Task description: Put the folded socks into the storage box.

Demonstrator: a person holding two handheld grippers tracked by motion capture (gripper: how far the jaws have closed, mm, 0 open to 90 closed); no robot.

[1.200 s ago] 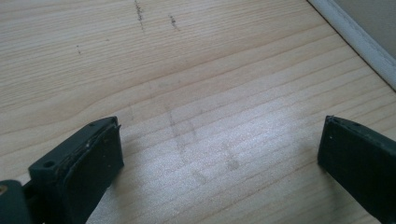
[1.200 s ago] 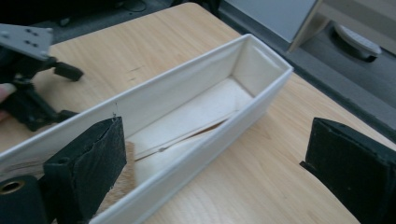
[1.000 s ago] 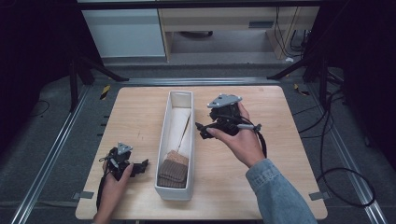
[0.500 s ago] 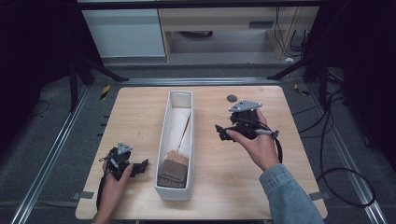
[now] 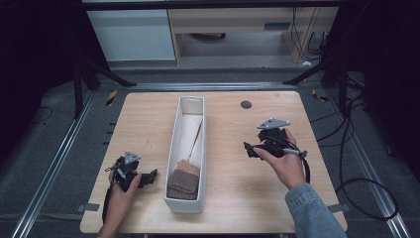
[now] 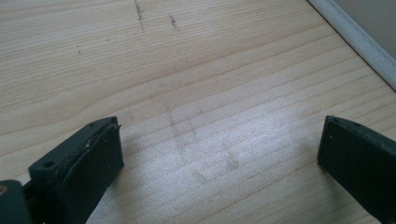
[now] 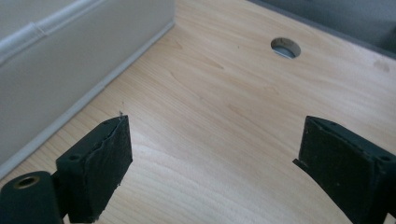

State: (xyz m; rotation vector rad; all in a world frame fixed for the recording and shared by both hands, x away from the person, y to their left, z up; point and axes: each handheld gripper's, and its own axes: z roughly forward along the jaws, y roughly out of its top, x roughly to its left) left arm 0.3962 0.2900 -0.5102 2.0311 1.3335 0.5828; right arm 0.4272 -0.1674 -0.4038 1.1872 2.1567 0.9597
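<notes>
- On the left of the wooden table [image 5: 148, 119], my left gripper [image 5: 148, 176] rests low near the front edge, jaws aimed right toward the white bin [image 5: 174, 163]; in the left gripper view [image 6: 219, 154] they stand wide apart over bare wood, nothing between them.
- Just right of it the bin lies with its long axis running from the near edge away toward the far edge, one short end close to me. Its side wall shows as a pale strip in the corner of the left gripper view [image 6: 355, 35].
- Inside the bin, a folded brown knit cloth [image 5: 184, 179] sits at the near end, with pale paper-like sheets [image 5: 190, 134] beyond it; what these sheets are I cannot make out.
- Right of the bin, my right gripper [image 5: 249, 148] points left toward the bin wall [image 7: 70, 74], well apart from it. Its jaws have just been closing slightly, yet they gape wide with only tabletop between them [image 7: 212, 154].
- A round hole [image 7: 285, 47] in the table lies beyond those jaws.
- My right sleeve [image 5: 312, 213] is cut off at the lower frame edge.
</notes>
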